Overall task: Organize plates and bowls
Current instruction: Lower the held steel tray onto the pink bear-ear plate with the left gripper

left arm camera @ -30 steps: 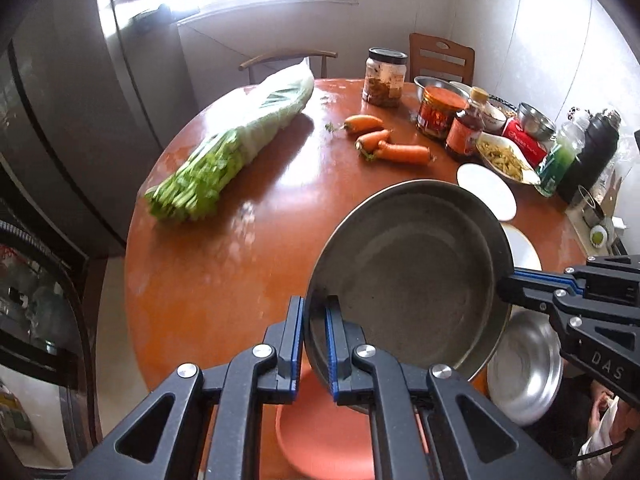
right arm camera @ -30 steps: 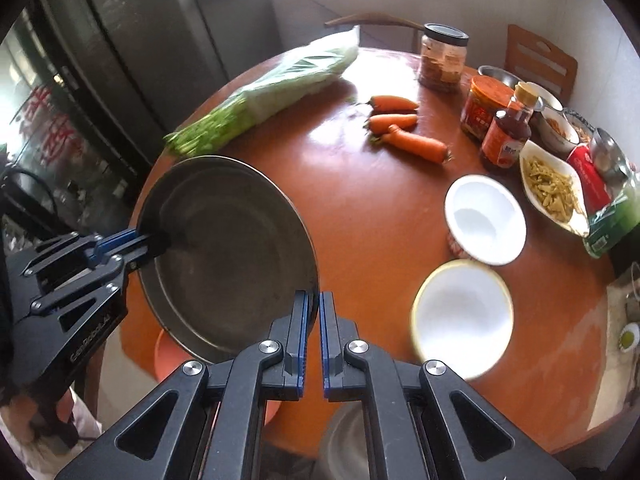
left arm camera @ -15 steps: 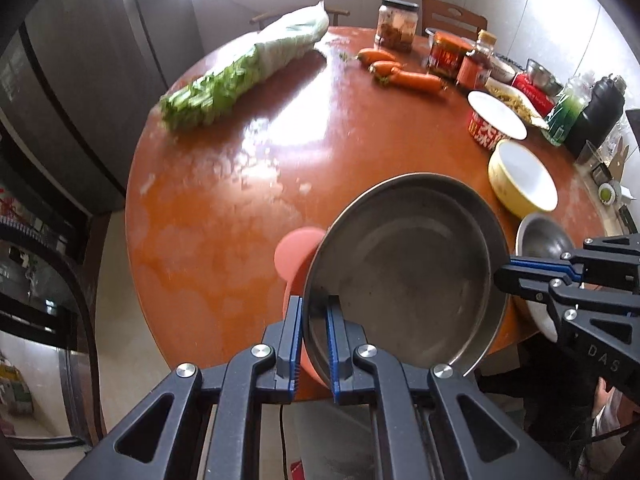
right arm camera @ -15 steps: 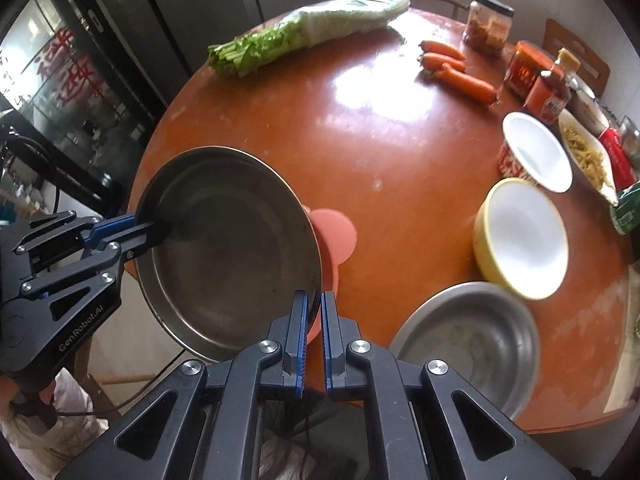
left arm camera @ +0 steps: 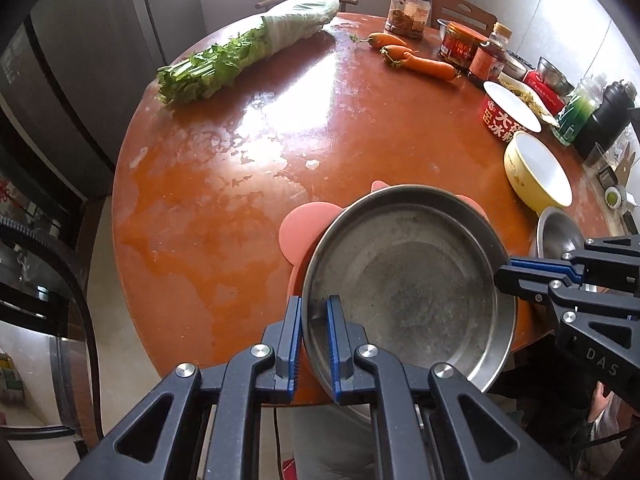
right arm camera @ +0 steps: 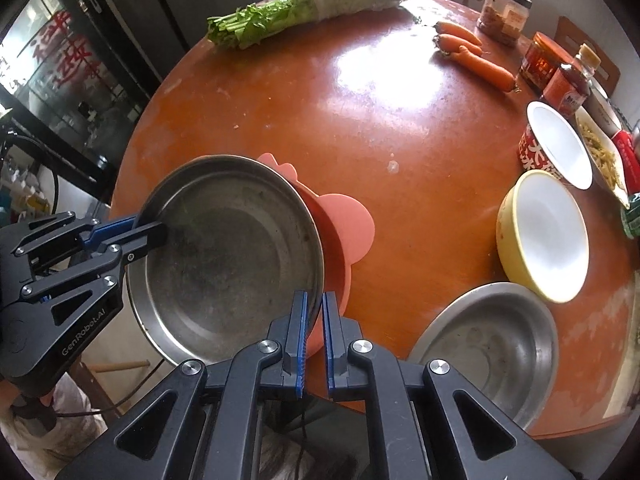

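Note:
A wide, shallow steel plate (left arm camera: 408, 280) is held by its rim from two sides. My left gripper (left arm camera: 314, 312) is shut on its near-left rim, and my right gripper (right arm camera: 315, 308) is shut on the opposite rim. Each gripper also shows in the other's view, the right gripper (left arm camera: 504, 276) and the left gripper (right arm camera: 156, 232). The steel plate (right arm camera: 232, 256) lies tilted over a pink plate with ears (right arm camera: 348, 224) at the table's near edge and covers most of it. I cannot tell whether the two touch.
A steel bowl (right arm camera: 488, 344), a yellow bowl (right arm camera: 548, 232) and a red noodle bowl (right arm camera: 560, 144) line the round wooden table's (right arm camera: 380, 128) right side. Bagged greens (right arm camera: 320, 4), carrots (right arm camera: 476, 56), jars and bottles stand farther back. A fridge is off to the left.
Both grippers have come down with the steel plate, toward the table's near edge. The pink plate, hidden below at first, now shows beside and under the steel plate.

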{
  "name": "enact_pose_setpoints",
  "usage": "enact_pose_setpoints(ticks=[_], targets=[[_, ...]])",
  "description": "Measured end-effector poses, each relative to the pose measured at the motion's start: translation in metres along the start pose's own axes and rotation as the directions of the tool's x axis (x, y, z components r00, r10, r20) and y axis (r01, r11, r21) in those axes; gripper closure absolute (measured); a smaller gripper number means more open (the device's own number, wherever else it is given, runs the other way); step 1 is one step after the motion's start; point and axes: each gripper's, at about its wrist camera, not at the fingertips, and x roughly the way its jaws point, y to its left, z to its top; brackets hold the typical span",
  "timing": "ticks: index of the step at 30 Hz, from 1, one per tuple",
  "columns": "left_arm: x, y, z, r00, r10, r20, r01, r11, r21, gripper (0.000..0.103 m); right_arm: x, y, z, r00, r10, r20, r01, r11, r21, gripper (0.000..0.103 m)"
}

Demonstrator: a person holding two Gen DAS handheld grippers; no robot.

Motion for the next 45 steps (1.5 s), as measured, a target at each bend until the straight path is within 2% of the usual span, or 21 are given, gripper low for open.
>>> enact_pose_setpoints(ticks=[20,32,40,45], targets=[[0.015,-0.007,0.0,0.999,0.023,0.028,-0.022,1.0,-0.002,0.092,0.008,-0.003,0.0,0.999,-0.033,0.0,0.033,0.999,0.001,0.093],[0.011,0.003,-0.003,0.999,-0.013,0.032,0.014,0.999,-0.037,0.091,0.011,0.001,0.0,0.999,-0.037,-0.005,0.037,0.999,-0.01,0.092],[0.012,0.003,-0.001,0.998,0.036,0.046,-0.035,0.999,-0.03,0.091,0.014,0.006,0.006,0.999,-0.034,-0.008,0.034,0.999,-0.022,0.092],[0.015,0.004,0.0,0.998,0.019,0.059,-0.017,0.999,-0.031,0.091,0.016,0.009,0.006,0.998,-0.063,-0.006,0.062,0.997,-0.049,0.092]])
